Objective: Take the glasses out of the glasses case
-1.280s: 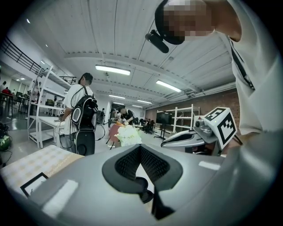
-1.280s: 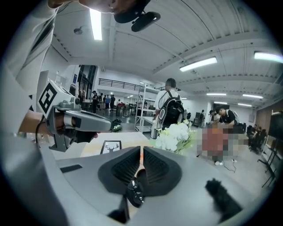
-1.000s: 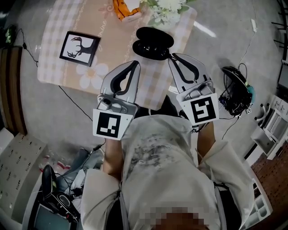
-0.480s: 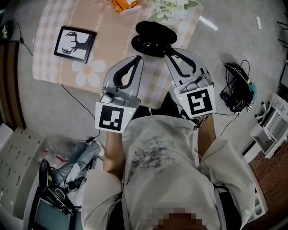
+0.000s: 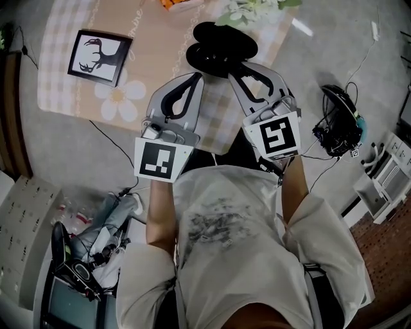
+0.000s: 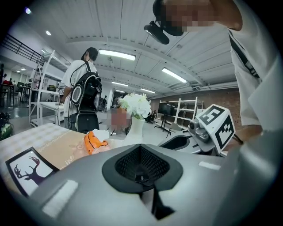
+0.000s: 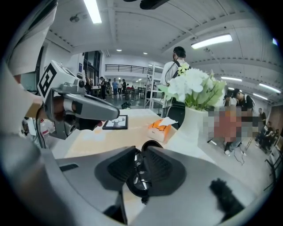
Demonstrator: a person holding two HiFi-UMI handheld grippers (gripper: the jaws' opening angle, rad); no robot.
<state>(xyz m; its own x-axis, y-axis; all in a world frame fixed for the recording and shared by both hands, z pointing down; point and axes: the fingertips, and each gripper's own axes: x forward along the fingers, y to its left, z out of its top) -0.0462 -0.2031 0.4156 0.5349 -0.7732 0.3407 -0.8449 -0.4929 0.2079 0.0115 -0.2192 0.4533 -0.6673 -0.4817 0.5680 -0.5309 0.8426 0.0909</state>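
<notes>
The right hand-held gripper (image 7: 141, 152), jaws narrowly parted, frames the open glasses case (image 7: 150, 145) holding glasses (image 7: 139, 175).

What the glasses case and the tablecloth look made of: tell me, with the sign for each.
Glasses case: likely a hard plastic or leatherette shell. It is black and smooth with a faint sheen, and holds its open clamshell shape.
Tablecloth: probably woven fabric, possibly printed vinyl. It is matte beige with checks and a flower print, and shows no glare.

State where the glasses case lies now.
Head view, top centre: the open black glasses case lies on the table, just beyond the right gripper, near the white flowers.
</notes>
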